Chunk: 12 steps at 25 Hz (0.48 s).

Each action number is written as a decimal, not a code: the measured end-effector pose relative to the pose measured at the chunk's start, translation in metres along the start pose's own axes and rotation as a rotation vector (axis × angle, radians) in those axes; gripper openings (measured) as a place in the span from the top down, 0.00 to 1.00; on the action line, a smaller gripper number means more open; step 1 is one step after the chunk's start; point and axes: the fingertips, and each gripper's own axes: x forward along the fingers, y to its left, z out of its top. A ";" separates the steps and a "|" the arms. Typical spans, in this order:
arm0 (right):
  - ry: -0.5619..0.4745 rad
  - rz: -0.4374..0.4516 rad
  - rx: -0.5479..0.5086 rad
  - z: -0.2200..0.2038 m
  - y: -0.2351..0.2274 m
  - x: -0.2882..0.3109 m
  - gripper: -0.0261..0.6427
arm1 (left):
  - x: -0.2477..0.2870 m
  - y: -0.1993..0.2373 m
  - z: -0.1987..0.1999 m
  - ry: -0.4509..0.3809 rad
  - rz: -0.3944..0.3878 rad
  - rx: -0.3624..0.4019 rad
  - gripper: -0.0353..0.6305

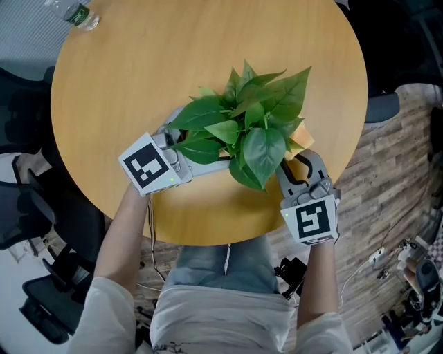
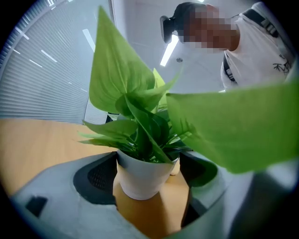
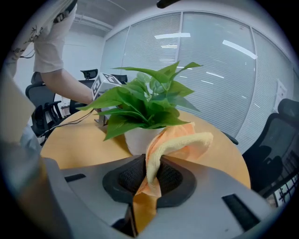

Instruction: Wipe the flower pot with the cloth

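From the head view the flower pot is hidden under its own leaves [image 1: 252,128]. Only the plant shows there, between the two claws on the round wooden table [image 1: 138,69], with a plastic bottle [image 1: 76,12] far beyond both claws at the table's far edge.

The left gripper view shows what the head view cannot. The flower pot [image 2: 140,179] stands upright between the jaws of the left claw [image 2: 149,172]. The jaws are spread wide, one to each side of the pot, and a strip of tabletop shows between the pot and the right-hand pad. One large leaf hangs close in front of this camera and covers much of its right side.

The right gripper view alone makes the grip on the cloth plain. The right claw [image 3: 150,175] is pressed together on an orange-and-yellow cloth [image 3: 180,144]. The cloth rises from the pads and arches forward toward the pot (in the head view it is only a scrap of orange beside the leaves). The pot stands just ahead of this claw, and the cloth overlaps its right side. Whether they touch cannot be told.

The pot is plain white and smooth, narrowing to a rounded base, and is crowded with broad, pointed green leaves.
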 end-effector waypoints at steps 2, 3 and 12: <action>0.021 -0.032 0.012 -0.003 -0.013 0.001 0.88 | 0.000 0.000 0.000 -0.003 0.003 0.000 0.32; 0.027 -0.039 0.006 -0.002 -0.018 0.003 0.88 | 0.000 0.000 0.000 -0.004 0.003 -0.001 0.32; 0.011 -0.037 -0.104 0.016 -0.019 0.017 0.88 | 0.004 0.000 0.004 -0.030 0.057 -0.014 0.32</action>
